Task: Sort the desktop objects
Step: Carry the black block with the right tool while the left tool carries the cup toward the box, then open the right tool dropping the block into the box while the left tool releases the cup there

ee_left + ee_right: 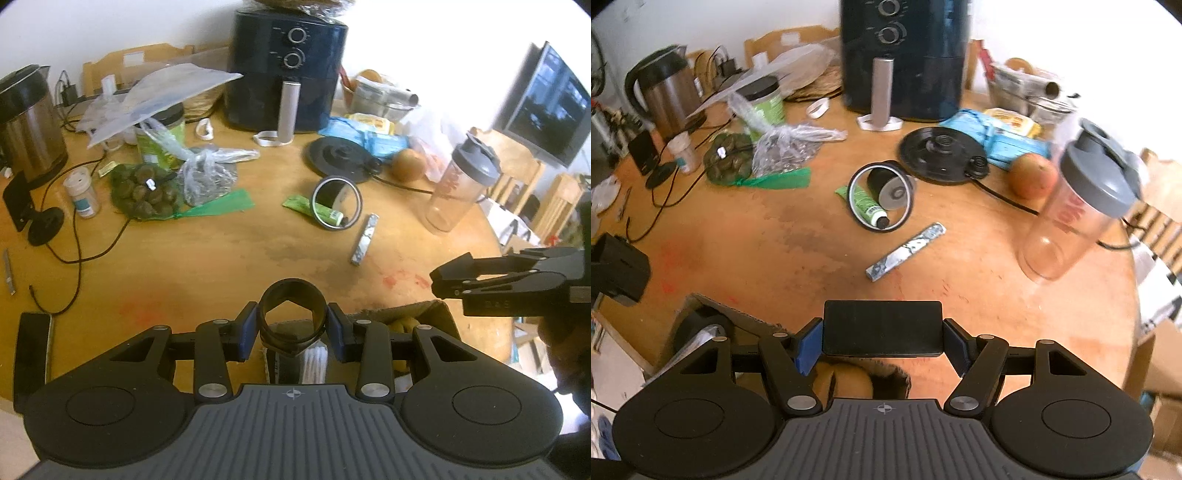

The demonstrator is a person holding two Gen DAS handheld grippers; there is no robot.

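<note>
Over the near edge of the round wooden table (207,258), the left gripper (293,325) is closed on a black ring-shaped roll (293,306), pads pressing its two sides, and it hangs above the open cardboard box (439,314) at the table's front. The right gripper (882,341) is clamped on a flat black rectangular block (882,326), also near the box's edge. Judging by this, both are being carried to the box; each load should be lowered well inside the walls before the jaws part, one hand at a time so the tools do not collide. Left to right on the table I count one steel kettle (666,92), one small white bottle (683,151), one net of dark round fruits (727,160), one green-labelled jar (768,99), one round mirror (881,195) over one green tube (866,205), one foil-wrapped stick (905,251), one kettle base (942,155), one apple (1032,175) and one shaker bottle (1075,214).
</note>
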